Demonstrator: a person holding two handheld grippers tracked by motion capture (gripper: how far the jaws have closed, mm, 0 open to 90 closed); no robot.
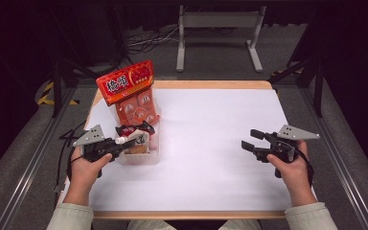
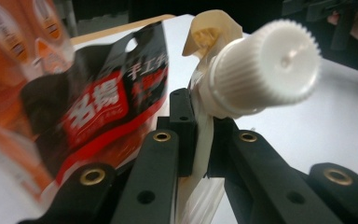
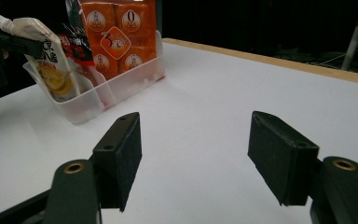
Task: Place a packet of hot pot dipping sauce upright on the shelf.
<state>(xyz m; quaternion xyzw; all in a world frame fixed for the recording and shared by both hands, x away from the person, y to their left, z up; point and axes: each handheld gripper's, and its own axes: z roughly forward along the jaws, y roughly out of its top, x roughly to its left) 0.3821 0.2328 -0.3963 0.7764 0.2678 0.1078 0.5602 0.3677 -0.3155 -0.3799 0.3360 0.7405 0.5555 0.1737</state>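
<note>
My table [image 1: 211, 143] has a white top with a wooden edge peeking out along the far side. The one thing sitting straight on it is a clear plastic bin [image 1: 141, 155], parked near the table's left edge, toward my left hand. Right of the bin it's plain white surface, all the way across, I think.

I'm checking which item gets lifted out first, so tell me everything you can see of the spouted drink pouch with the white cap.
The spouted drink pouch is a soft, cream-coloured foil pack printed with dark characters and a yellow fruit picture. Its ribbed white screw cap tops a spout at the upper end. It stands tilted in the near end of the clear plastic bin, beside a black-and-red snack packet. The left tool is shut on its flat upper edge just below the cap.
</note>
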